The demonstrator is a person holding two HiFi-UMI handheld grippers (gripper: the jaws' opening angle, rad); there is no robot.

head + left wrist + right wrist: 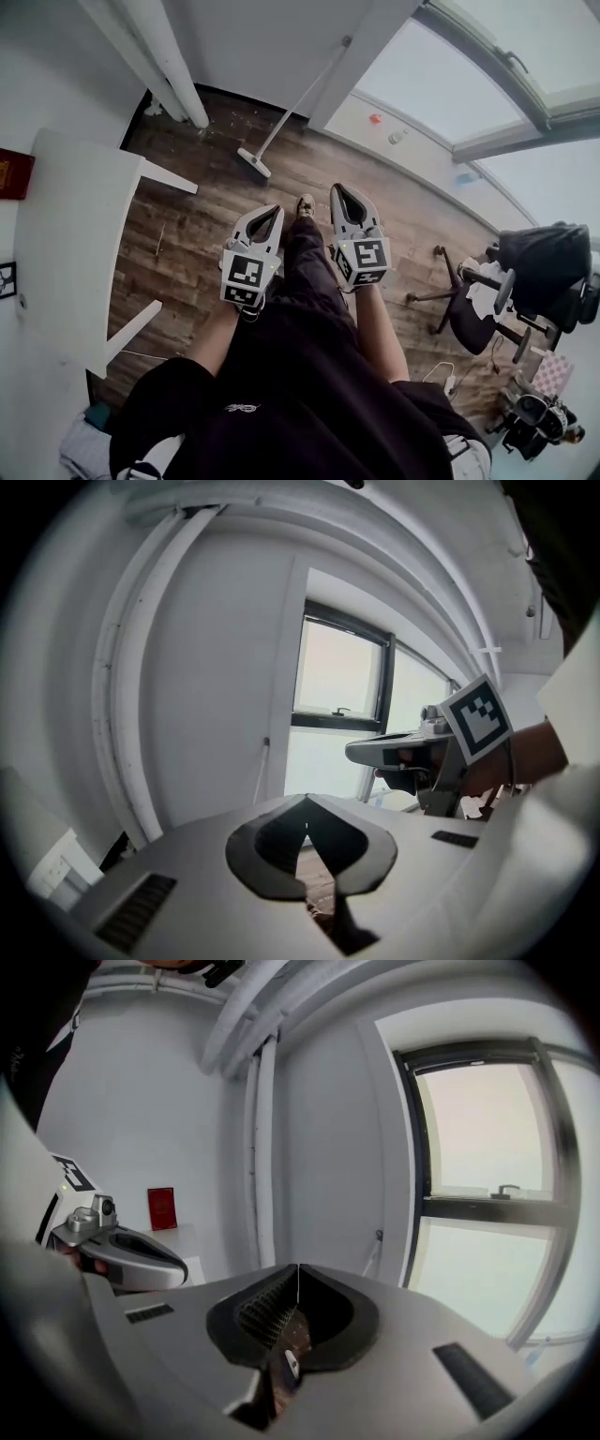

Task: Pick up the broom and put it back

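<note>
The broom [281, 122] is standing at the far wall, at twelve o'clock from the two grippers and well apart from both. Its head is resting on the wooden floor [206, 234], and its long axis is running from that head at seven o'clock up to the handle tip at one o'clock. The handle is leaning on the white wall beside the window [441, 84]. In the left gripper view the handle [263, 761] is showing as a thin pale line against the wall, close to upright.

The left gripper [275, 209] is pointing toward twelve o'clock with its jaws pressed together and nothing between them. The right gripper [339, 188] is sitting just beside it at three o'clock, with jaws likewise closed tip to tip and empty. The person's dark trouser leg [305, 272] is showing between the two.

A white table [75, 234] is standing at nine o'clock, with a red box [14, 173] sitting on its far end. An office chair [469, 305] is waiting at four o'clock.
</note>
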